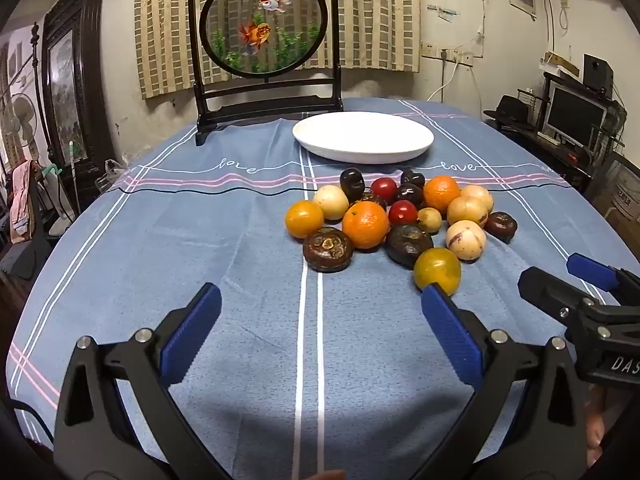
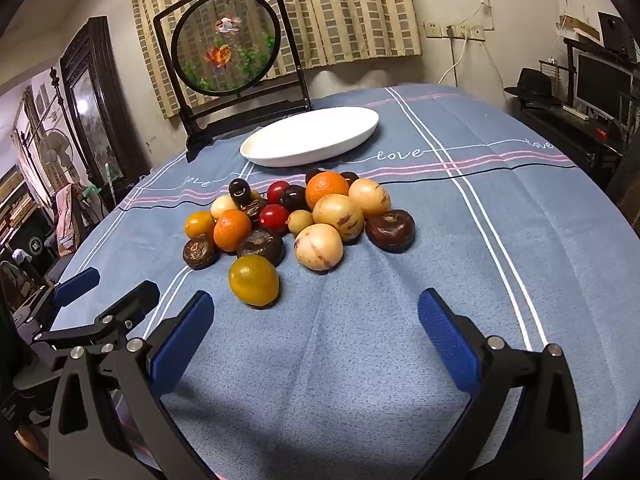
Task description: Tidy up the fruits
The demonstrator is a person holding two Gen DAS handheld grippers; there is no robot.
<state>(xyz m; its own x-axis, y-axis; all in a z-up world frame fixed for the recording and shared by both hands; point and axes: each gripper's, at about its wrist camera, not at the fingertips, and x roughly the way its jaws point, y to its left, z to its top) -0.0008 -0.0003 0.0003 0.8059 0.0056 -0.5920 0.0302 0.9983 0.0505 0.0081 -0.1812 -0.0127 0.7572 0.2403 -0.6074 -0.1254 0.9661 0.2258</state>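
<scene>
A heap of several fruits [image 1: 396, 216] [image 2: 296, 220] lies on the blue tablecloth: oranges, red tomatoes, pale round fruits, dark plums and brown flat ones. A yellow-green fruit [image 1: 437, 270] [image 2: 253, 280] sits nearest. Behind the heap stands an empty white oval plate [image 1: 362, 136] [image 2: 310, 136]. My left gripper [image 1: 320, 300] hovers open over bare cloth in front of the heap, its right finger just before the yellow-green fruit. My right gripper [image 2: 316, 308] is open too, nothing between its fingers, right of that fruit. Each gripper shows at the other view's edge.
A black framed round goldfish screen [image 1: 264, 40] [image 2: 226, 44] stands at the table's far edge behind the plate. The blue cloth [image 1: 180, 240] [image 2: 500, 240] stretches left and right of the heap. Furniture and a monitor [image 1: 576, 116] stand beyond the table at right.
</scene>
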